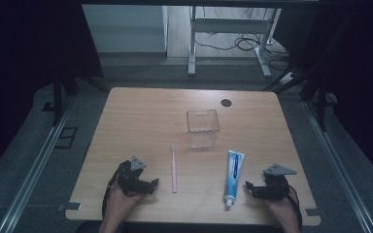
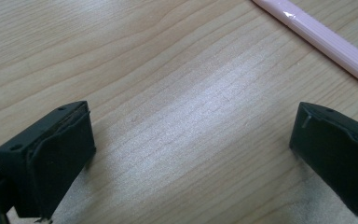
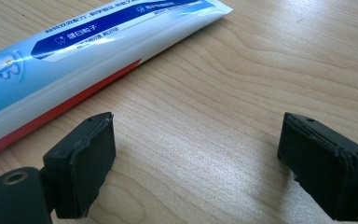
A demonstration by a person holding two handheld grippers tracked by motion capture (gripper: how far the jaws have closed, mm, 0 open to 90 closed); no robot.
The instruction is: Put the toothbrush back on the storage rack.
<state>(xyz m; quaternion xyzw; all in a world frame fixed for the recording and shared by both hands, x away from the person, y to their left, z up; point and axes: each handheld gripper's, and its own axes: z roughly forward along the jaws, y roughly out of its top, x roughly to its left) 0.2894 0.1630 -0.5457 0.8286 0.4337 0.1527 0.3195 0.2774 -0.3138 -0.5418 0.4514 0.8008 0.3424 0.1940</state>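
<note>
At lower centre of the high view: pink toothbrush (image 1: pixel 174 168) just right of the left gripper (image 1: pixel 151 185); blue-white toothpaste tube (image 1: pixel 232 177) just left of the right gripper (image 1: pixel 250 188); clear box (image 1: pixel 202 127) above, on the wooden table (image 1: pixel 136 116).

Left gripper view: jaws released, empty; toothbrush handle crosses upper right.

Right gripper view: jaws released, empty; tube, red-edged, fills upper left.
</note>
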